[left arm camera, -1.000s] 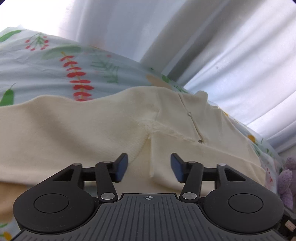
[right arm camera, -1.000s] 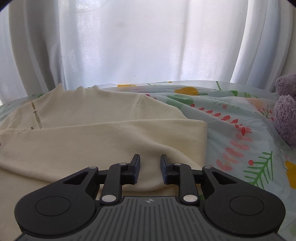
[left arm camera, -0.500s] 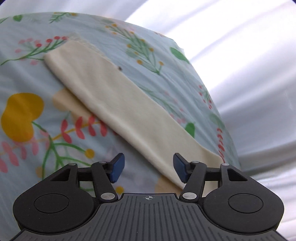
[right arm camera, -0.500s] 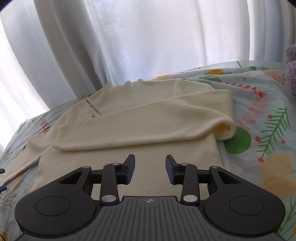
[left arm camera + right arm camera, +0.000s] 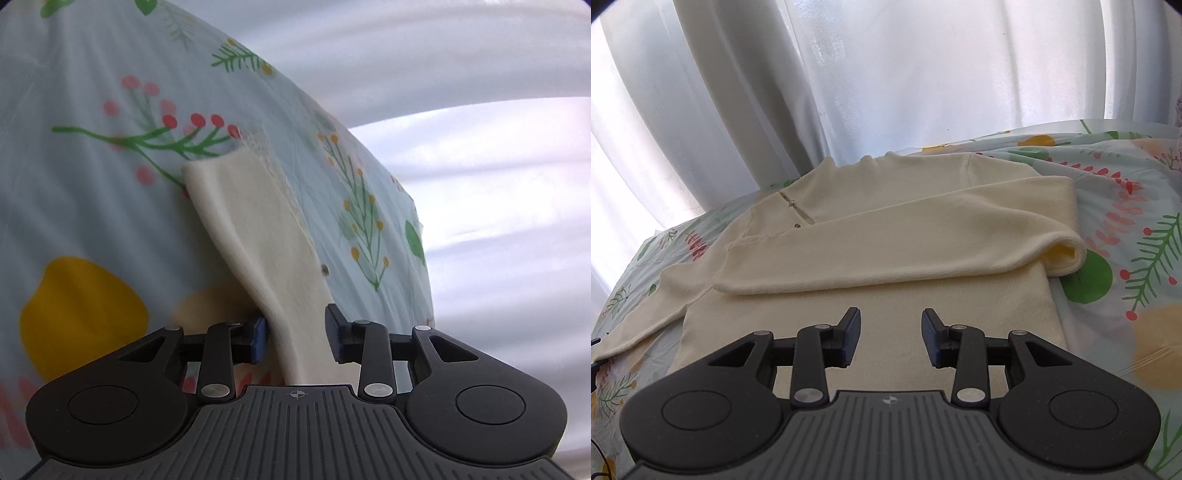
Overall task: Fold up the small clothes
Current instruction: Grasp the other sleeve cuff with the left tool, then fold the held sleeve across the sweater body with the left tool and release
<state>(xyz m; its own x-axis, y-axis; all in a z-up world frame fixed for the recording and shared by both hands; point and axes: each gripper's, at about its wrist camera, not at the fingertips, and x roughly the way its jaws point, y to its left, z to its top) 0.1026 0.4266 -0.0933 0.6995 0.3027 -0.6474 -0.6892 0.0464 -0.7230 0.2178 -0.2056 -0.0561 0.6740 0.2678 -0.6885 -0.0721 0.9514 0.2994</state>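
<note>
A cream knit sweater (image 5: 886,236) lies flat on the floral bedsheet (image 5: 1126,229). Its right sleeve is folded across the chest. Its left sleeve (image 5: 258,236) stretches out over the sheet in the left wrist view, cuff far from me. My left gripper (image 5: 295,338) is open, its two fingers either side of that sleeve, low over the sheet. My right gripper (image 5: 890,336) is open and empty, held above the sweater's lower body.
White curtains (image 5: 886,81) hang close behind the bed's far edge. The bed's edge (image 5: 421,229) drops off right of the left sleeve. A purple plush toy (image 5: 1179,107) barely shows at the right edge of the right wrist view.
My left gripper has moved along the left sleeve, which now lies between its open fingers. My right gripper has opened wider and drawn back a little from the sweater.
</note>
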